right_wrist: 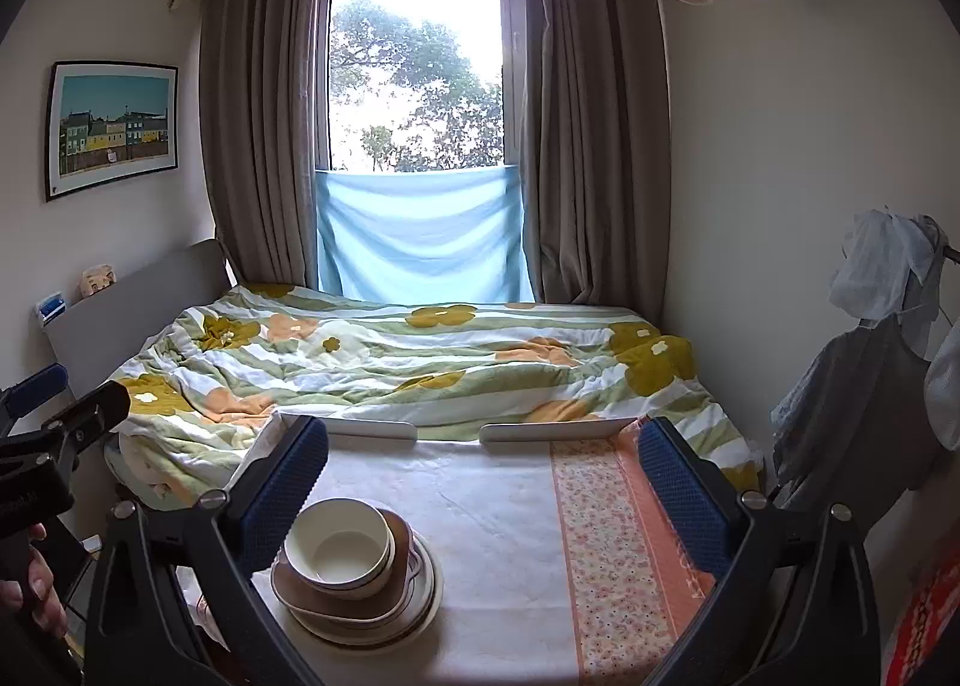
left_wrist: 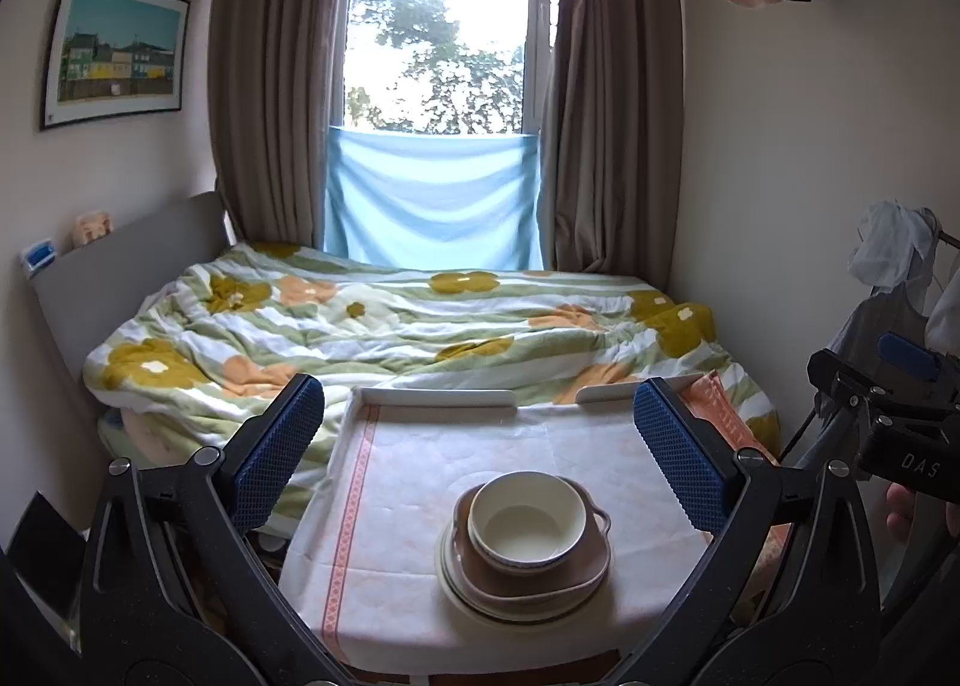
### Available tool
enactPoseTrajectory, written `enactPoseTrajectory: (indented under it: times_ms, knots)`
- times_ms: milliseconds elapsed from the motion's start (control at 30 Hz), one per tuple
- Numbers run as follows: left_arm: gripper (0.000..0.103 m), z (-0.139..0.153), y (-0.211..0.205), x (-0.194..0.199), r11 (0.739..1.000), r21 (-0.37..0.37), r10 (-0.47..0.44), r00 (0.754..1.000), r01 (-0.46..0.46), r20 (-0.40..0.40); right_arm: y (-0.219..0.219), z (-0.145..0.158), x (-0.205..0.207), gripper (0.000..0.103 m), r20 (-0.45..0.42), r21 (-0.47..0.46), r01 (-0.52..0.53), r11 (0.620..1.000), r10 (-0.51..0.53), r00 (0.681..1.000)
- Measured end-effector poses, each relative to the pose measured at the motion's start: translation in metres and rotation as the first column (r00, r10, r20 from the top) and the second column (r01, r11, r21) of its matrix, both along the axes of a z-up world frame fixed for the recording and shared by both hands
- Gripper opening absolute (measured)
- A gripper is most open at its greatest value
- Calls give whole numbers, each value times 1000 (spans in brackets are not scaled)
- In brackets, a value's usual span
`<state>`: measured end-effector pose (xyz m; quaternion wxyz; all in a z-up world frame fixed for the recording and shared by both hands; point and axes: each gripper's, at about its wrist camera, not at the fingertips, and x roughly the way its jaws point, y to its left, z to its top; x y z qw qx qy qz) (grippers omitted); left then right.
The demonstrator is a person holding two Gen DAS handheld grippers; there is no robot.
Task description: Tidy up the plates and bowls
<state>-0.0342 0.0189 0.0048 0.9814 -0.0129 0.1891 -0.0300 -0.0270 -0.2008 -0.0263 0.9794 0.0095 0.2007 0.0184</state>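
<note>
In the left wrist view, a cream bowl is seen nested in a brown handled dish, which rests on pale plates stacked near the front edge of the table. The left hand-held gripper is held spread wide above the stack, pinching nothing. The crockery is judged stiff, glazed, rather slippery and breakable, so the bowl is best taken by its rim, one finger inside and one outside. The table is covered by a soft white cloth with an orange border, which could slide under a dragged plate; a rumpled floral quilt lies on the bed beyond. In the right wrist view, the stack sits at lower left, the bowl uppermost, and the right hand-held gripper is likewise spread and empty. A curtained window and a framed picture close the small bedroom.
</note>
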Motion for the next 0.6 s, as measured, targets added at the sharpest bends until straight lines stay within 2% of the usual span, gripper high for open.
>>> enactPoseTrajectory:
  times_ms: [600]
  knots:
    - [103,0,2,4,1000,-8,1,1000,-1,-1,-3,0,1,103,1,-4,9,1000,-9,1000]
